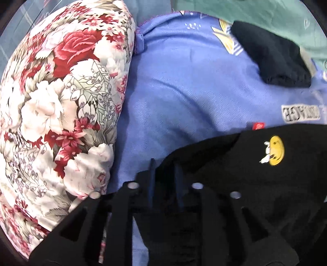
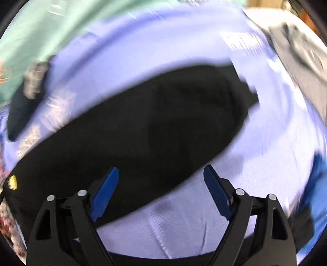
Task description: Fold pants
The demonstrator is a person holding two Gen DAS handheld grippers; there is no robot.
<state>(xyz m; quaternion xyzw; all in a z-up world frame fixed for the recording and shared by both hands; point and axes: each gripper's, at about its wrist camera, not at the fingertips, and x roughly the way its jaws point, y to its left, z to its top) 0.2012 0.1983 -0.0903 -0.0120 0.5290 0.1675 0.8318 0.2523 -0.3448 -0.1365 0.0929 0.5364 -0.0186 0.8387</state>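
Black pants with a yellow smiley patch lie on a blue-violet bed sheet. My left gripper is shut on the pants' left edge, and black cloth fills the narrow gap between its blue pads. In the blurred right wrist view the pants stretch from lower left to upper right across the sheet. My right gripper hovers open over their near edge. Its left pad is over black cloth and its right pad is over the sheet. Nothing is held between them.
A big floral quilt bundle rises close on the left of my left gripper. Another dark folded garment lies at the far right, also seen as the dark garment in the right wrist view. Green bedding lies beyond the sheet.
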